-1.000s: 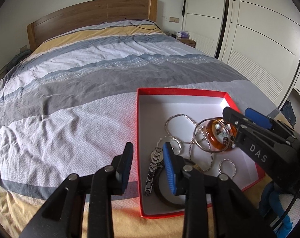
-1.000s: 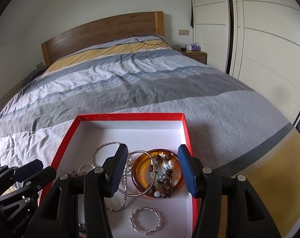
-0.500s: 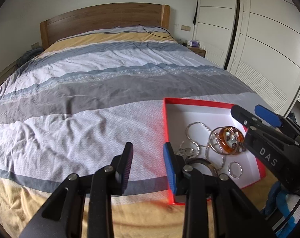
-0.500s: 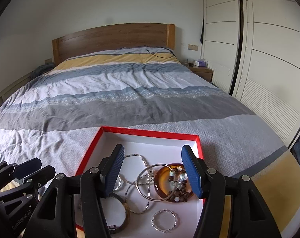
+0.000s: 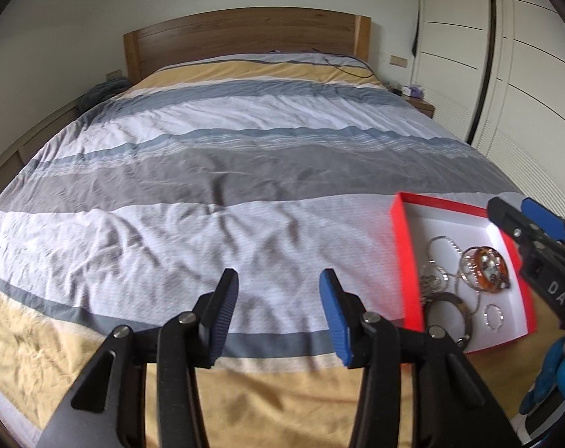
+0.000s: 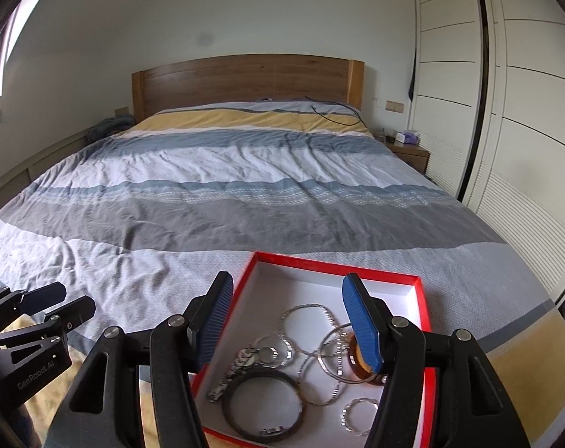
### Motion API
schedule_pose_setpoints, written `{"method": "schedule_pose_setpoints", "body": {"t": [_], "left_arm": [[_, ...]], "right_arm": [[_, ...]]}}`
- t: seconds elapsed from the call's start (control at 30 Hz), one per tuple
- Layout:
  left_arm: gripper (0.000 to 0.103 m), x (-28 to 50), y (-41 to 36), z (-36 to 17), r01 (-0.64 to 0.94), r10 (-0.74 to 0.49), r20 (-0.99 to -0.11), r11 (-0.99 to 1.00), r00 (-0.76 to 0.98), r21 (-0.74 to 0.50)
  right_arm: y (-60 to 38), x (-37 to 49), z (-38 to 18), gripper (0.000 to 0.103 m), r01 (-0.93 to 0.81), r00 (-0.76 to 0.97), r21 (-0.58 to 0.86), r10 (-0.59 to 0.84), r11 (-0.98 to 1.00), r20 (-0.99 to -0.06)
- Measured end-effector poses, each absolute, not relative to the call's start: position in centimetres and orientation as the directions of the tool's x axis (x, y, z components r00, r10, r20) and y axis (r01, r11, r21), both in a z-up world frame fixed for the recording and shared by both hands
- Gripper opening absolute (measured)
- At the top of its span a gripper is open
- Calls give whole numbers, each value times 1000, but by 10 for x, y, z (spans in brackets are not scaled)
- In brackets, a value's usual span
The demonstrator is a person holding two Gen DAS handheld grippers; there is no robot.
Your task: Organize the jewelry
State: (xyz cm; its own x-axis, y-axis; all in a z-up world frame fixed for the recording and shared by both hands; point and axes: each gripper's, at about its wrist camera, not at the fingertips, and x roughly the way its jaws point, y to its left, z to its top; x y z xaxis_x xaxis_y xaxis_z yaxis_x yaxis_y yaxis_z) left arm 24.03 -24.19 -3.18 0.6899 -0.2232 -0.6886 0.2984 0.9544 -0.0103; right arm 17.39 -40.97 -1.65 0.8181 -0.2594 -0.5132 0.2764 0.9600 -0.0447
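A red box with a white inside lies on the bed near its foot; it also shows in the right wrist view. In it lie an amber bangle, several silver bangles, a silver watch, a dark bangle and a small twisted silver ring. My left gripper is open and empty, above the bedspread left of the box. My right gripper is open and empty, raised above the box.
The striped bedspread covers the bed up to a wooden headboard. White wardrobe doors line the right side. A nightstand stands by the headboard. A black cable lies near the pillows.
Both grippers have drawn back and up from the box. The left one has swung left, off the box and over the bedspread. All jewelry stays in the box.
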Motion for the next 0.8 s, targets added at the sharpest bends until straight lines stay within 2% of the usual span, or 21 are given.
{"method": "schedule_pose_setpoints", "body": {"t": [0.37, 0.6, 0.8], "left_arm": [[51, 224, -160, -14, 164, -76, -713, 985, 697, 56], [51, 189, -104, 14, 94, -38, -698, 995, 715, 42], [51, 155, -59, 44, 36, -21, -662, 999, 749, 10]], "right_arm": [[-336, 158, -10, 78, 138, 840, -26, -131, 990, -527], [-282, 118, -18, 83, 36, 811, -26, -45, 999, -583], [-261, 79, -2, 86, 27, 803, -14, -31, 1000, -595]]}}
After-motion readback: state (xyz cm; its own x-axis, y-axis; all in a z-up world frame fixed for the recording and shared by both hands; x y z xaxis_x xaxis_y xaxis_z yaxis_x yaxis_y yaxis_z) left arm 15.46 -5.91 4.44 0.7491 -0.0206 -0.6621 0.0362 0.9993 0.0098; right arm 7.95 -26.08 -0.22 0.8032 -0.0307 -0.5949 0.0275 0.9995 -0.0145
